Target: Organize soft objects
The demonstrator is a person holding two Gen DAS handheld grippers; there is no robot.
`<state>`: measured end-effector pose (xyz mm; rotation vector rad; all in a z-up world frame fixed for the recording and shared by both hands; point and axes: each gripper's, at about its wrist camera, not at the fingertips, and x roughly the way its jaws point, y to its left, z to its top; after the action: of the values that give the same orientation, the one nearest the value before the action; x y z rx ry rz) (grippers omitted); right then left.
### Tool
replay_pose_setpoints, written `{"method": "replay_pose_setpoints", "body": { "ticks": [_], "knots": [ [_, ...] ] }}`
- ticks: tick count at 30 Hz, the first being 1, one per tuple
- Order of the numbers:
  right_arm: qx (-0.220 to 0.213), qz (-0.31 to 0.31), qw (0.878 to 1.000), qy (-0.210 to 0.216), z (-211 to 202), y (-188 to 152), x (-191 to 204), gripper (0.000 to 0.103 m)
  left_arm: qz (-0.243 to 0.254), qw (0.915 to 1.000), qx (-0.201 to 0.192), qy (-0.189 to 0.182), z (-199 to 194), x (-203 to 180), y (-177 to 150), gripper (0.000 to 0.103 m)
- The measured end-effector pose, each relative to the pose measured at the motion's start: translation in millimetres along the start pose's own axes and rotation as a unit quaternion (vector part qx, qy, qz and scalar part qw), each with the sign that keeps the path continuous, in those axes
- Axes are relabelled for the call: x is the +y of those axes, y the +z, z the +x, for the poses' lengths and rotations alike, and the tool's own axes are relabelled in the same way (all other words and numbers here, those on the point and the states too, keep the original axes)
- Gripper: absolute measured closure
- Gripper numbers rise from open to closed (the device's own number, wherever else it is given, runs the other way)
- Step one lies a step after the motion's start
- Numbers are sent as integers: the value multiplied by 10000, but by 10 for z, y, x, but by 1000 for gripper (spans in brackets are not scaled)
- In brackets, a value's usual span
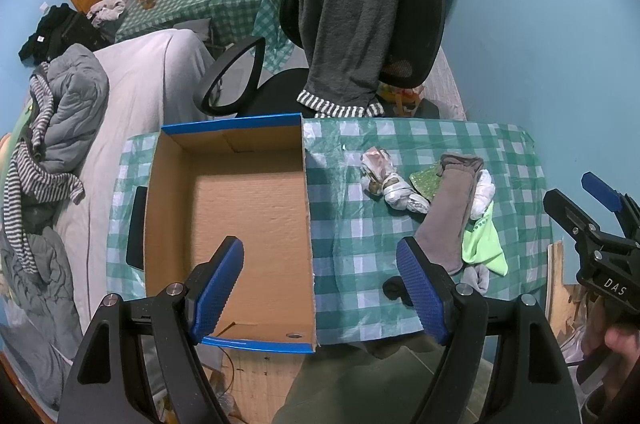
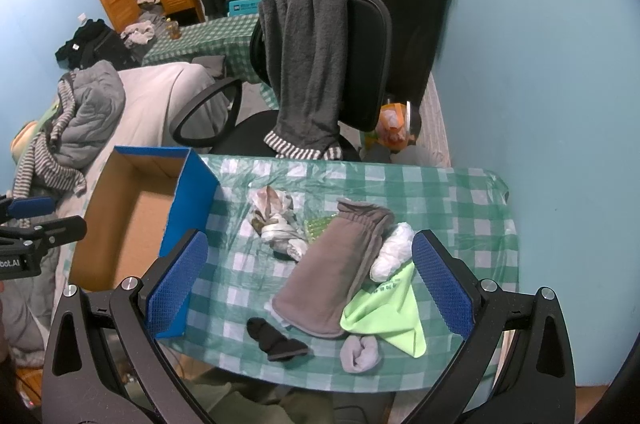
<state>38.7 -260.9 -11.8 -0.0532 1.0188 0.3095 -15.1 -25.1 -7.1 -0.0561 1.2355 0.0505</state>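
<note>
An open cardboard box (image 1: 248, 208) with blue outer walls sits empty on the left of the checked table (image 1: 360, 264); it also shows in the right wrist view (image 2: 132, 224). Right of it lie soft items: a grey-brown sock (image 2: 336, 264), a lime green cloth (image 2: 384, 312), a rolled light grey sock (image 2: 360, 354), a black sock (image 2: 276, 340), a white bundle (image 2: 394, 252) and a patterned bundle (image 2: 276, 220). My left gripper (image 1: 320, 288) is open and empty above the box's near right wall. My right gripper (image 2: 310, 284) is open and empty above the sock pile.
A black office chair (image 1: 360, 24) draped with a dark grey towel (image 1: 344, 16) stands behind the table. A bed with grey bedding (image 1: 80, 144) lies to the left. A blue wall is on the right.
</note>
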Motion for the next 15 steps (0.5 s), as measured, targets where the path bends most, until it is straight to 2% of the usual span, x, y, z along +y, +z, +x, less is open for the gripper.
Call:
{"method": "replay_pose_setpoints", "body": {
  "ticks": [5, 15],
  "knots": [
    [18, 7, 10000, 6, 58, -103, -53, 2, -4, 10000, 2, 5, -2, 16, 11, 23],
    [19, 5, 10000, -4, 12, -35, -84, 2, 5, 10000, 13, -2, 20, -23, 3, 23]
  ]
}}
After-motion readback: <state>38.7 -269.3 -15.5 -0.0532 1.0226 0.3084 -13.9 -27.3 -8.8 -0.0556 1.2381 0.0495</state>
